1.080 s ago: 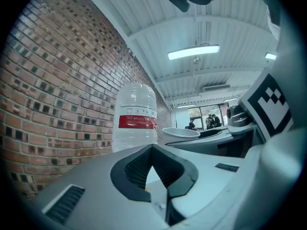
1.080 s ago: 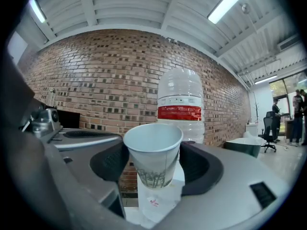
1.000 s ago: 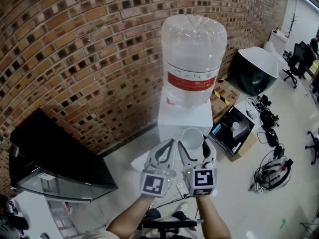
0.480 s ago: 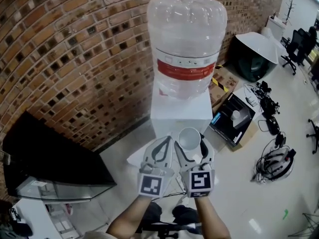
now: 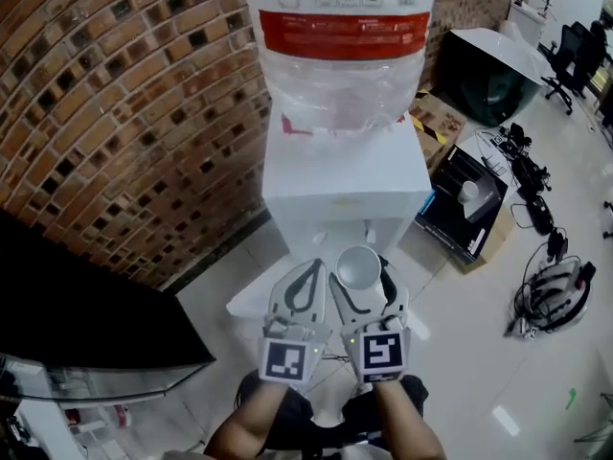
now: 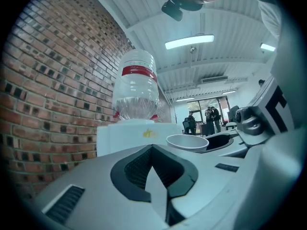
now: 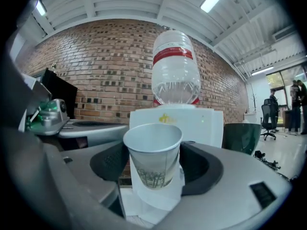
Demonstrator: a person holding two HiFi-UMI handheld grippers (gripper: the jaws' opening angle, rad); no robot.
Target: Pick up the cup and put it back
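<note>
A white paper cup (image 5: 359, 266) with a faint printed pattern (image 7: 154, 162) stands upright between the jaws of my right gripper (image 5: 362, 278), which is shut on its sides (image 7: 156, 169). My left gripper (image 5: 308, 286) is close beside it on the left, jaws together with nothing between them (image 6: 153, 152). From the left gripper view the cup's rim (image 6: 187, 141) shows at the right. Both grippers hover just in front of a white water dispenser (image 5: 345, 180) that carries a large clear bottle (image 5: 340, 46) with a red band.
A brick wall (image 5: 115, 113) runs behind the dispenser. A black screen (image 5: 67, 305) stands at the left. On the floor to the right lie an open black case (image 5: 465, 209), a cardboard box (image 5: 436, 118), cables and a helmet (image 5: 556, 290). A dark bin (image 5: 479, 70) stands further back.
The dispenser has grown larger and nearer in the head view, its bottle now cut off at the top. Both grippers stay side by side, the cup still held in the right one.
</note>
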